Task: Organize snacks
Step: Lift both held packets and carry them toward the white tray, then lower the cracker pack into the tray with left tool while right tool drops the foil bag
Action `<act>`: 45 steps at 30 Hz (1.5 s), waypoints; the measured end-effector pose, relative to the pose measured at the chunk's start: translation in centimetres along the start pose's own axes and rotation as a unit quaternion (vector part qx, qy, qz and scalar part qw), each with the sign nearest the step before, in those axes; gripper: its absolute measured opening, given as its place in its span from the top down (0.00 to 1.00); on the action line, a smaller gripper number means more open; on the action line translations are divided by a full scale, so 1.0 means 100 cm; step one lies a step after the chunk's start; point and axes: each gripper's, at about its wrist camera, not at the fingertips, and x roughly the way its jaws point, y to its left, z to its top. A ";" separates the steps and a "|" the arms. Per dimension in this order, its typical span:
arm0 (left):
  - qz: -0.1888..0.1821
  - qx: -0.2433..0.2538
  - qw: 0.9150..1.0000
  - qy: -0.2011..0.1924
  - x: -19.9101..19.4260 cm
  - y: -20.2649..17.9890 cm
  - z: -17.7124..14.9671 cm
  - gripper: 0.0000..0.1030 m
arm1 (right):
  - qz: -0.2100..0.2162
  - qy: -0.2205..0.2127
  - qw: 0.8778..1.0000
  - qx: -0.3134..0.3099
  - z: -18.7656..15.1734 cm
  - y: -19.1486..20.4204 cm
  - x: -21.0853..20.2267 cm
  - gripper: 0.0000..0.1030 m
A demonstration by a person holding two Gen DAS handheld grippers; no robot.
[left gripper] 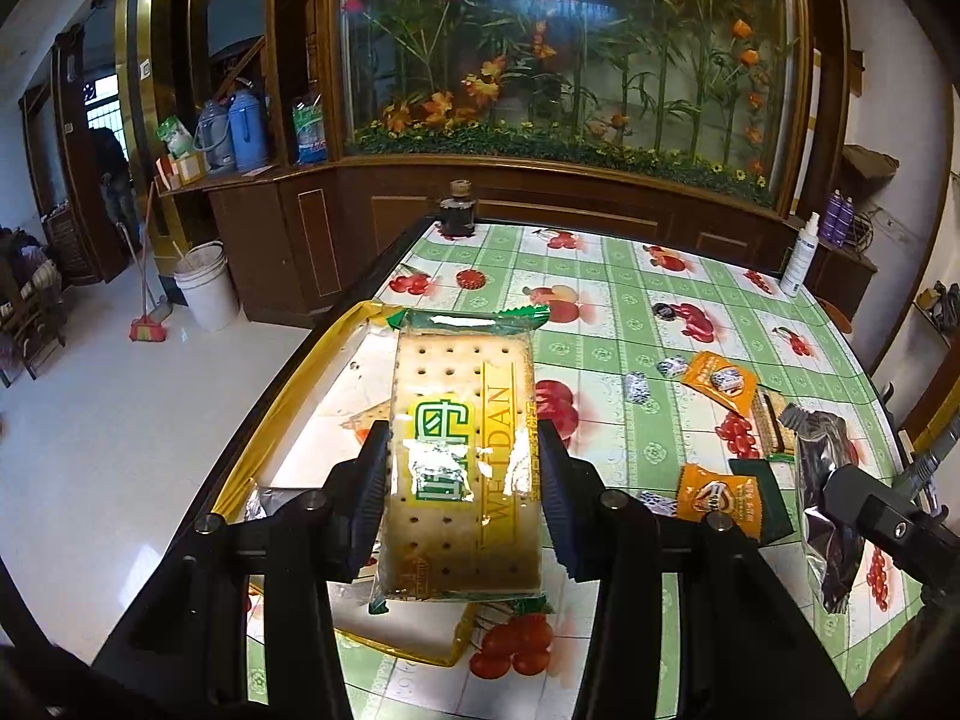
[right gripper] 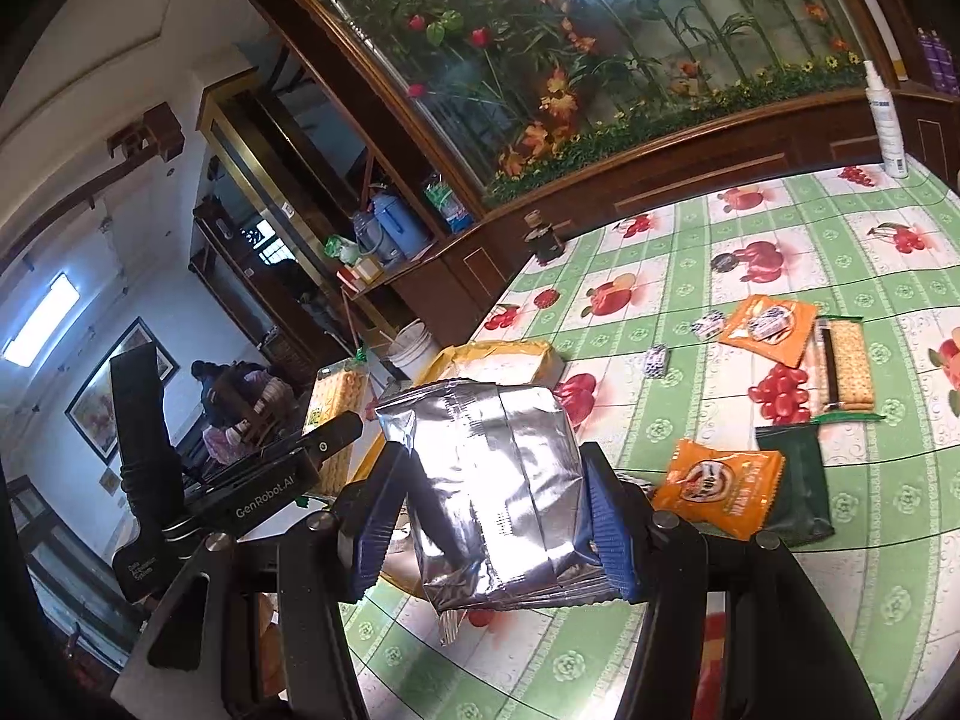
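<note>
My left gripper (left gripper: pixel 462 462) is shut on a cracker packet (left gripper: pixel 462 450) with green ends and holds it above a gold-rimmed box (left gripper: pixel 282 408) at the table's left edge. My right gripper (right gripper: pixel 489 480) is shut on a silver foil snack bag (right gripper: pixel 498 480), held above the table beside the same box (right gripper: pixel 498 360). In the left wrist view the foil bag (left gripper: pixel 825 480) and right gripper (left gripper: pixel 876 510) show at the right. Loose on the fruit-pattern tablecloth (right gripper: pixel 780 228) lie orange packets (right gripper: pixel 717 486) (right gripper: pixel 768 327), a dark green packet (right gripper: pixel 795 480), another cracker packet (right gripper: pixel 843 366) and small wrapped candies (right gripper: pixel 657 360).
A dark jar (left gripper: pixel 457 210) stands at the table's far left corner and a white spray bottle (right gripper: pixel 888 120) at the far right. A wooden cabinet with a flower display (left gripper: pixel 570 60) runs behind the table. White floor, a bucket (left gripper: pixel 207 291) and a broom lie left.
</note>
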 end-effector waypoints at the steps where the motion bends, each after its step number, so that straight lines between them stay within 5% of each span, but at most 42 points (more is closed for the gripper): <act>1: 0.002 -0.002 1.000 0.002 0.002 0.003 0.000 0.57 | 0.004 0.004 1.000 -0.001 0.001 0.002 0.006 0.43; 11: 0.030 -0.047 0.998 0.034 0.039 0.055 0.003 0.57 | 0.050 0.041 0.998 0.008 0.017 0.024 0.084 0.43; 25: 0.034 -0.091 0.989 0.107 0.113 0.098 -0.005 0.57 | 0.028 0.100 0.995 0.002 0.026 0.040 0.219 0.44; 35: 0.034 -0.099 0.988 0.117 0.127 0.108 -0.006 0.56 | -0.003 0.114 0.993 -0.022 0.026 0.045 0.252 0.43; 39: 0.054 -0.089 0.989 0.105 0.122 0.106 -0.005 0.39 | -0.014 0.116 0.993 -0.014 0.023 0.041 0.251 0.38; 45: 0.065 -0.080 0.991 0.086 0.107 0.101 -0.003 0.34 | -0.014 0.099 0.995 -0.002 0.028 0.036 0.228 0.33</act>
